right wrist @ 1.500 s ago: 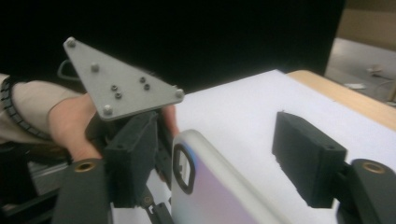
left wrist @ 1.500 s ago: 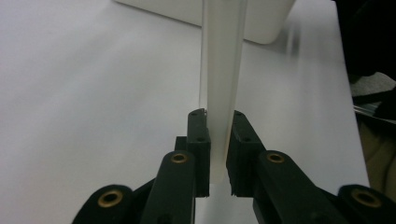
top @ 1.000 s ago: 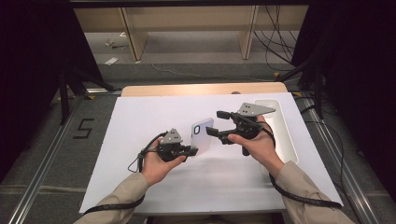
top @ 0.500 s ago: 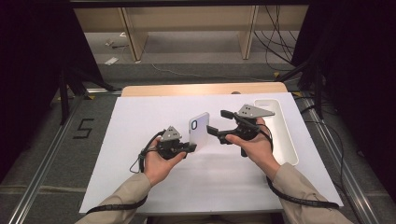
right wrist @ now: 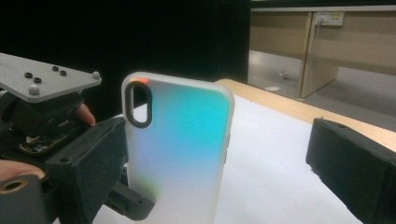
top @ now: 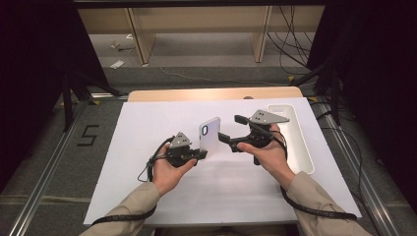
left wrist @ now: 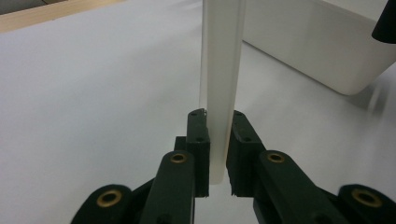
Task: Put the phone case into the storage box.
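A frosted white phone case (top: pixel 210 136) with a dark camera cutout stands upright above the white sheet. My left gripper (top: pixel 201 155) is shut on its lower edge, and the left gripper view shows the case (left wrist: pixel 220 93) edge-on, pinched in my left gripper (left wrist: pixel 218 140). My right gripper (top: pixel 230 128) reaches in from the right and is open. Its jaws have just been opening. In the right gripper view the case (right wrist: pixel 180 149) stands inside my right gripper (right wrist: pixel 219 154), close by the left jaw and well apart from the right one.
A long white tray (top: pixel 295 142) lies on the right side of the white sheet (top: pixel 147 128) and shows as a white wall (left wrist: pixel 327 42) in the left gripper view. A wooden table edge (top: pixel 211 93) runs along the back. Dark rails flank the table.
The right gripper's jaws have spread wider apart around the case. The case has gone from tilted to upright in the left gripper. Both hands have kept their places.
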